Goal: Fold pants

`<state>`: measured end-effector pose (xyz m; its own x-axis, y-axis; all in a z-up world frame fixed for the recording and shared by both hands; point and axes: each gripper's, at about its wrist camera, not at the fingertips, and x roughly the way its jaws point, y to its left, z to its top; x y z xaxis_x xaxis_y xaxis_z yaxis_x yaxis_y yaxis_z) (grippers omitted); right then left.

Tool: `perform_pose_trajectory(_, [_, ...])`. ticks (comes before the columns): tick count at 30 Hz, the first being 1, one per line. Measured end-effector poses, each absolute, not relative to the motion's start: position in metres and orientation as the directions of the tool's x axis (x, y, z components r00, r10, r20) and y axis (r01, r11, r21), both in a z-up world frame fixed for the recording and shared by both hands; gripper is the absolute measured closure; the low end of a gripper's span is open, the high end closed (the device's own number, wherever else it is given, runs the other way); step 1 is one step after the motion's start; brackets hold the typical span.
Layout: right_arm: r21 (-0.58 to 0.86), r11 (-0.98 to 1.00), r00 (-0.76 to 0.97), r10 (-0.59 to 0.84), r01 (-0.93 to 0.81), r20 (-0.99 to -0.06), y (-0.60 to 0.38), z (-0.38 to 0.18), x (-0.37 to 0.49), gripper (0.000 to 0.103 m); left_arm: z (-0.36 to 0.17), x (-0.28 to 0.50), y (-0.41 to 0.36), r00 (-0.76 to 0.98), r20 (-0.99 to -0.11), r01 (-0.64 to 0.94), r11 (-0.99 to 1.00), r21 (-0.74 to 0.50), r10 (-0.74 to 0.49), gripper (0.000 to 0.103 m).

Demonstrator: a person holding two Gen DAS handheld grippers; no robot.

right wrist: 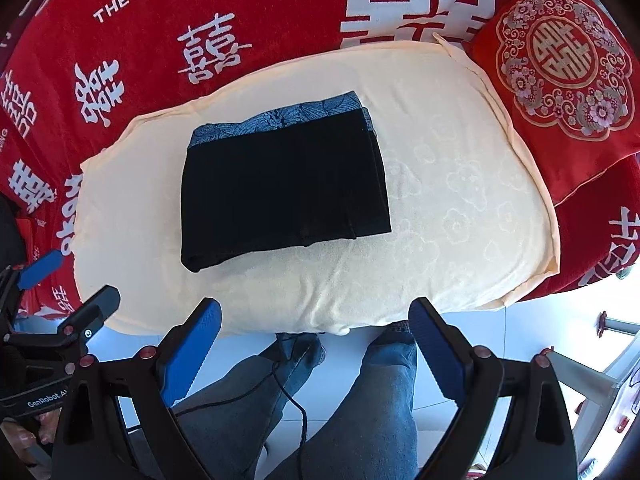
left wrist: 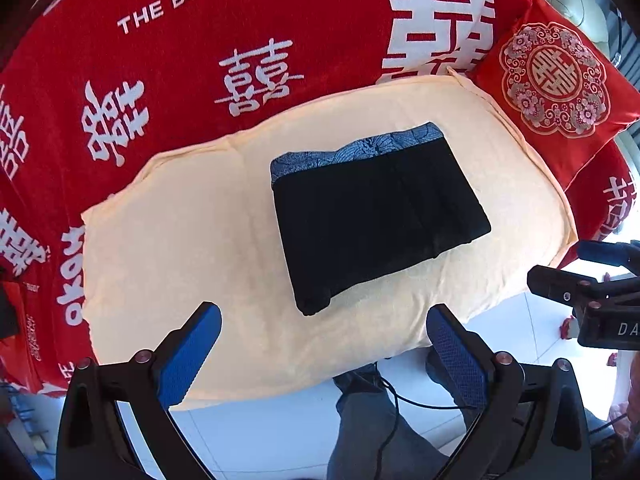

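Lying folded, 1 black pants (left wrist: 376, 216) on 1 cream cushion (left wrist: 192, 216), 2 grippers, left gripper (left wrist: 324, 354) and right gripper (right wrist: 314, 350), fingers wide apart, empty.

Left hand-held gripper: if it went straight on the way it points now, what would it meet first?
Most likely the near part of the cream towel, just short of the folded black pants. The left hand-held gripper is open and empty; depth is unclear, so it might reach the pants' near edge instead.

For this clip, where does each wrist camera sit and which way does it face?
Left wrist: on the open left gripper, angled down at the folded pants; a jeans leg and the right gripper show.
Right wrist: on the open right gripper, same aim; both legs and the left gripper show.
Shared: pants, cream towel.
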<state>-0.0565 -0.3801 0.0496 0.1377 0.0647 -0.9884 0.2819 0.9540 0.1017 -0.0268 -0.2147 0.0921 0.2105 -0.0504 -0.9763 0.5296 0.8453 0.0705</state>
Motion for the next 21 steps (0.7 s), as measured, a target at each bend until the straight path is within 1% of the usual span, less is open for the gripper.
perform_pose_trajectory(5, [0.102, 0.955, 0.154, 0.061, 0.278, -0.986, -0.392, 0.059, -0.05, 0.007, 0.098, -0.029, -0.22, 0.215, -0.976, 0.516, 0.853, 0.078, -0.041, 0.0])
perform_pose_trajectory(16, [0.079, 0.981, 0.145, 0.053, 0.176, -0.988, -0.382, 0.063, -0.039, 0.007, 0.098, -0.033, -0.216, 0.212, -0.977, 0.457, 0.885, 0.089, -0.011, 0.0])
perform_pose_trajectory(21, [0.079, 0.983, 0.155, 0.054, 0.164, -0.987, -0.382, 0.066, -0.039, 0.007, 0.099, -0.034, -0.215, 0.22, -0.975, 0.446, 0.889, 0.106, 0.006, 0.0])
